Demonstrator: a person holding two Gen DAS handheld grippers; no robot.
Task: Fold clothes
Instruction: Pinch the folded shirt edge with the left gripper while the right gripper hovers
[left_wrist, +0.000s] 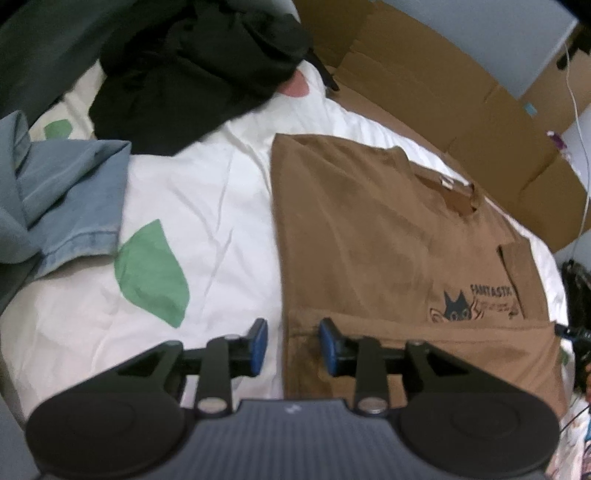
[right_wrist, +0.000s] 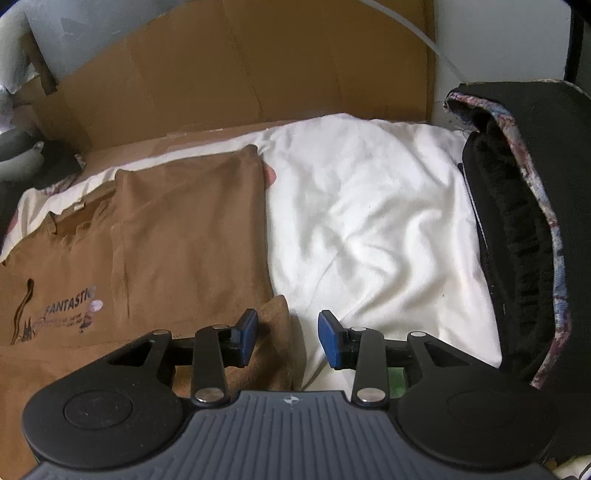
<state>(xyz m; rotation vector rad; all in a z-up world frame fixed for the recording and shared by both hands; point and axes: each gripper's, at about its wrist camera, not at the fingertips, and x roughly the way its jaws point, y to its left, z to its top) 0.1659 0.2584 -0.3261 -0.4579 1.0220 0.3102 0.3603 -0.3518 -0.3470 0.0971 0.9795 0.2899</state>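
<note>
Left tongs (left_wrist: 293, 345) released, jaws straddling the folded brown cotton T-shirt (left_wrist: 388, 236) edge. Right tongs (right_wrist: 288, 338) released, shirt corner between jaws.

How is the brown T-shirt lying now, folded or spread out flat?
Partly folded. The brown T-shirt has both sides turned in to straight edges, sleeves tucked, and a bottom strip doubled over just below the print.

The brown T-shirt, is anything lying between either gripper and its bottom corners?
Nothing visible. The left gripper stands open straddling the brown T-shirt at its near left edge, and the right gripper stands open over the near right corner. Only white bedding lies around them.
</note>
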